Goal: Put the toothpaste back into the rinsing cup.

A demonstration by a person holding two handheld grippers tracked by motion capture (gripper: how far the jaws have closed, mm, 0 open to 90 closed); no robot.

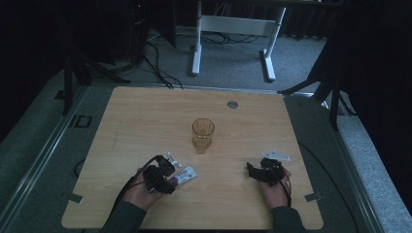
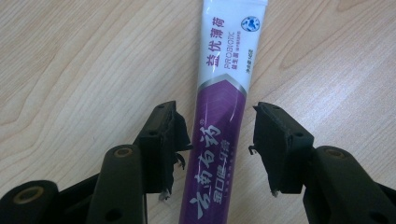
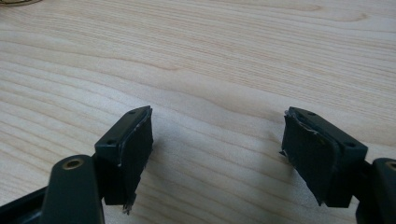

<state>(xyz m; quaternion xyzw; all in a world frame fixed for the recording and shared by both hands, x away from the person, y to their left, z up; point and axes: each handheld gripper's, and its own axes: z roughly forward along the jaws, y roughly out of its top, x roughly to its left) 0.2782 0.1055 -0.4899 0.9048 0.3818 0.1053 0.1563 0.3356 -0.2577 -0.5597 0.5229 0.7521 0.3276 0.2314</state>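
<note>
Near edge, left: left gripper [image 1: 167,170] in the person's hand, low over the table [image 1: 145,116]. Jaws spread, straddling a toothpaste tube [image 2: 219,121]; pads not pressing, a gap shows on each side. Tube lies flat, near-left of table centre. Long axis runs from the gripper outward toward the right and slightly far; purple half between the jaws, white half pointing away.

Near edge, right: right gripper [image 1: 257,171], jaws spread wide over bare wood.

Farther, at centre: amber glass [image 1: 202,134], upright, apart from the tube.
</note>
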